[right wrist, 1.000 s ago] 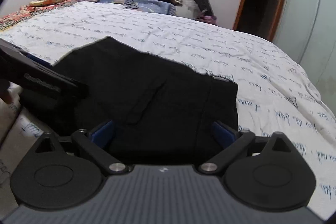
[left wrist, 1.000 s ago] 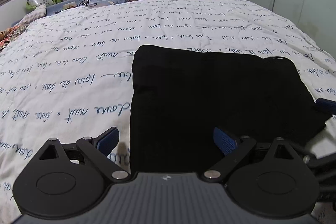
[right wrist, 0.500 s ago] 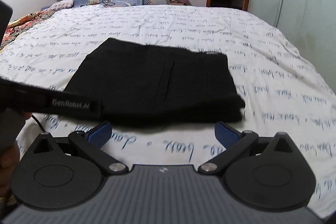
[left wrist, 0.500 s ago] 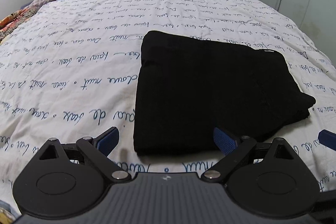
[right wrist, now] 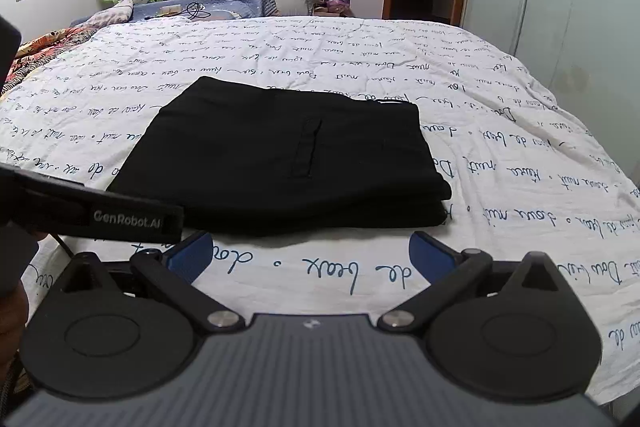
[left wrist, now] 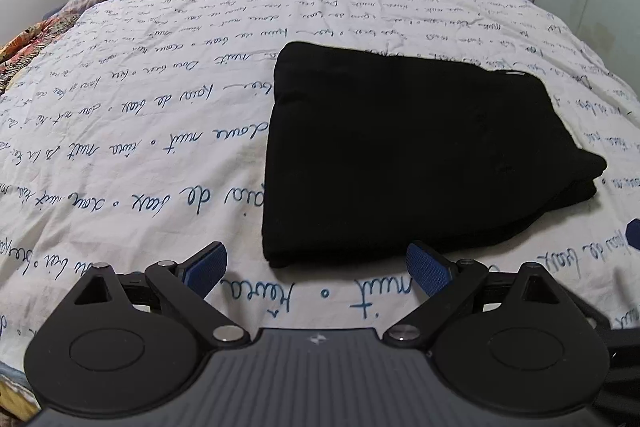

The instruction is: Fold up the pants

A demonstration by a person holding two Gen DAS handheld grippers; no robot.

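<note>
Lying folded into a flat black rectangle at frame centre: black pants (left wrist: 408, 155), on the bed (left wrist: 160, 131) with its script-printed white cover.

Left wrist view, left to right: left gripper (left wrist: 316, 267) at bottom centre, blue pads spread wide, nothing between them; pants just ahead and slightly right of it, near edge close to the right pad; stacked fold layers showing at the right corner.

Right wrist view, left to right: the left gripper's body crossing the lower left; right gripper (right wrist: 310, 255) at bottom centre, jaws wide and empty; pants dead ahead, apart from the pads, long axis running left-right across the frame.

Judgement: folding appears complete; both grippers about equally near.
</note>
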